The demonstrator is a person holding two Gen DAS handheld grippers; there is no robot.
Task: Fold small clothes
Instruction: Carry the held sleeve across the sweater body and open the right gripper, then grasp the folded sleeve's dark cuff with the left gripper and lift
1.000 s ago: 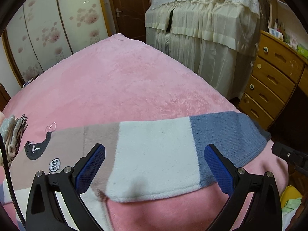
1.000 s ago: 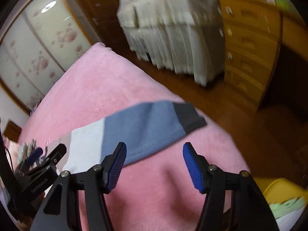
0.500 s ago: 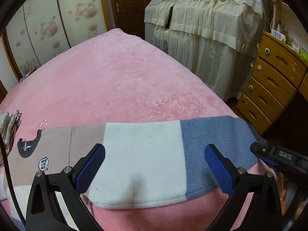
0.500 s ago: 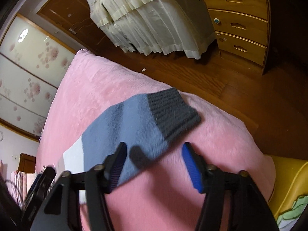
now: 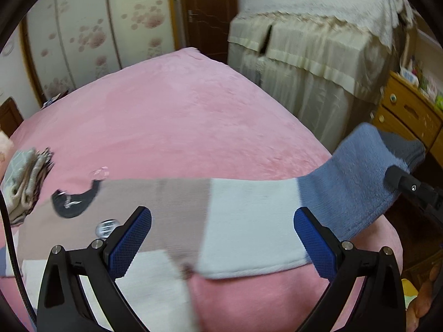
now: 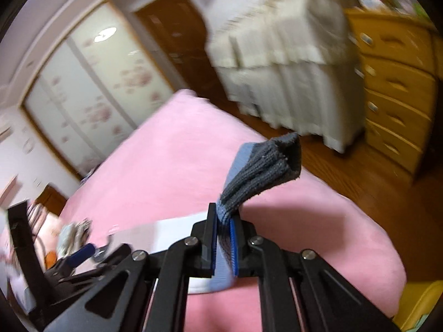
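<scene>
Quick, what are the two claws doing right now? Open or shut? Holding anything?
Left gripper: open, holding nothing, above the striped sweater.
Right gripper: shut on the sweater's grey-cuffed sleeve end, lifted off the pink blanket.

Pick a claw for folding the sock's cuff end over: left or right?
Right. The right claw is already shut on the sock, pinching its blue and grey cuff end, which is lifted off the pink blanket. The left claw is open over the sock's middle, holding nothing.
</scene>
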